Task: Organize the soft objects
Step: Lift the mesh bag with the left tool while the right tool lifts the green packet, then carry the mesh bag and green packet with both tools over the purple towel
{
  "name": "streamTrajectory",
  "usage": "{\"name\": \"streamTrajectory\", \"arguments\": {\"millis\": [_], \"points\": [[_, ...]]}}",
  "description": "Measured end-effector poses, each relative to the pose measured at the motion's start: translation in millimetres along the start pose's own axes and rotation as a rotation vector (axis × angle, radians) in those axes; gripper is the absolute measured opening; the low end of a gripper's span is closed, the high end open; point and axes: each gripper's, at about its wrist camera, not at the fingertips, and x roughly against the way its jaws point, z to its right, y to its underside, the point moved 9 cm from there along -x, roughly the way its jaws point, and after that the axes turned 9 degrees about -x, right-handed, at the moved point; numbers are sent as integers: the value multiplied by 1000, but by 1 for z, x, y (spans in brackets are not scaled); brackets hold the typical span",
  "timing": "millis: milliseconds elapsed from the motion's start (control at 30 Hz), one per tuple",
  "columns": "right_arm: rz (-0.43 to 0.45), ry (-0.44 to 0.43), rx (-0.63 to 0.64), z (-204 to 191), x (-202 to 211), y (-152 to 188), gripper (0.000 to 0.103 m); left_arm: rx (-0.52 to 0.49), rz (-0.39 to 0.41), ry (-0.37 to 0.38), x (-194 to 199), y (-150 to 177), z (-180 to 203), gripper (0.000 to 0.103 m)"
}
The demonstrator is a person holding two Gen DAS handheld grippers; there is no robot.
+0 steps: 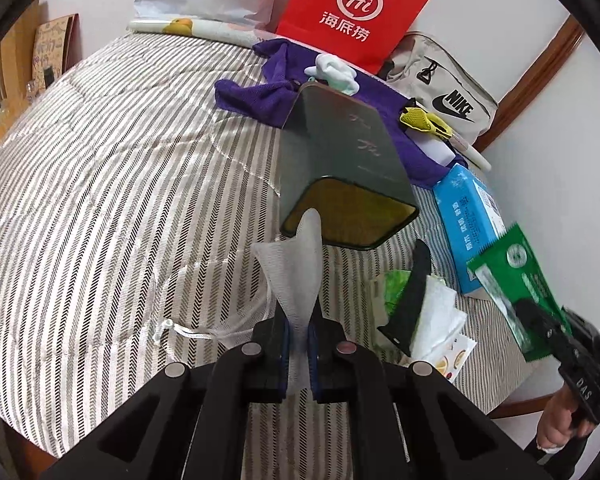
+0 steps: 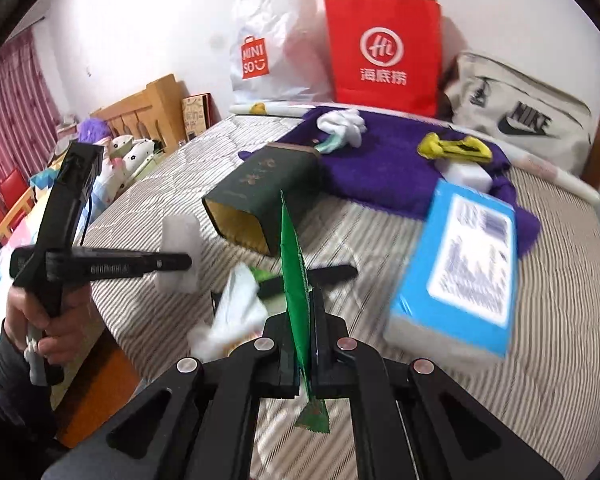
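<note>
My left gripper (image 1: 298, 344) is clenched on a white mesh cloth (image 1: 296, 264), which stands up between its pads. Directly ahead of it lies the dark green box (image 1: 340, 168) on its side, open mouth toward me. My right gripper (image 2: 304, 364) is clenched on a thin green packet (image 2: 296, 280), held edge-on; the box (image 2: 260, 196) sits ahead and slightly left of it. Judged step: load the cloth into the box mouth. Recommended procedure: align the cloth tip with the opening, advance until most of the fabric is inside, then release. Keep the right gripper clear of the blue tissue pack (image 2: 468, 264) just to its right.
</note>
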Motion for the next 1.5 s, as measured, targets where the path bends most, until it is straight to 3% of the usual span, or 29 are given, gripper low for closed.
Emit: {"name": "streamTrajectory", "arguments": {"millis": [333,600,967,1500], "points": [[-6,37,-85,40,30,42,3,-25,42,-21,25,-10,18,7],[1,74,-148,66,42,48,3,-20,63,-5,38,-24,28,7],[57,80,-157,76,58,14,3,-35,88,-10,49,-55,38,7],[94,39,-159,77,47,-36,3,-51,91,3,34,-97,44,7]]}}
